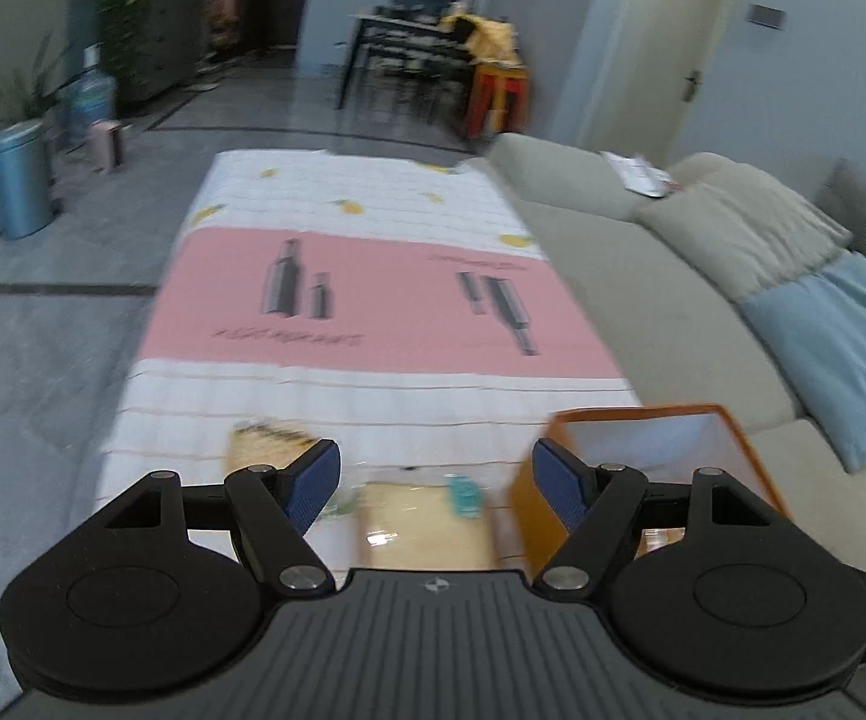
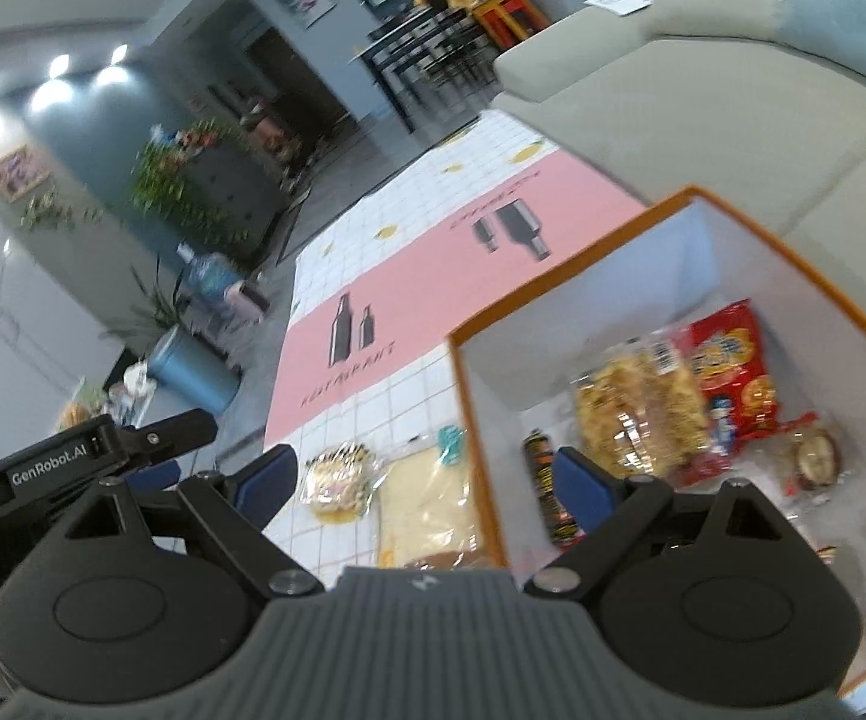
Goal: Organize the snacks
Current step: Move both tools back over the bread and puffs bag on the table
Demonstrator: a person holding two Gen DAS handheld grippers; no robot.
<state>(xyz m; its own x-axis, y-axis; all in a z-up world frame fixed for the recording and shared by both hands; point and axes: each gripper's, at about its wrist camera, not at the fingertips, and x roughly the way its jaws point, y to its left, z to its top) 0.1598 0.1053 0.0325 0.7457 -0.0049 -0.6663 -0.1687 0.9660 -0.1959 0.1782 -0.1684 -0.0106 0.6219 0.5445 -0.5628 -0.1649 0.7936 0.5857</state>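
Note:
My left gripper [image 1: 436, 483] hangs open over the table's near end, with nothing between its blue pads. Below it lie a pale yellow snack packet [image 1: 427, 516] and a clear packet with a dark-striped snack [image 1: 271, 438]. An orange box [image 1: 643, 420] with a white inside stands to their right. My right gripper [image 2: 424, 486] is open and empty above the box's left wall [image 2: 475, 432]. In the box lie a red packet [image 2: 727, 360], a yellow noodle packet [image 2: 637, 408], a dark stick [image 2: 544, 492] and a round wrapped snack [image 2: 817, 456]. The pale packet [image 2: 427, 510] and the clear packet [image 2: 337, 480] lie outside it.
The table wears a white grid cloth with a pink band [image 1: 373, 294]. A grey sofa [image 1: 673, 276] with a blue blanket runs along its right side. A blue bin [image 1: 16, 180] and a water jug stand on the floor to the left. The left gripper's body [image 2: 103, 450] shows beside my right one.

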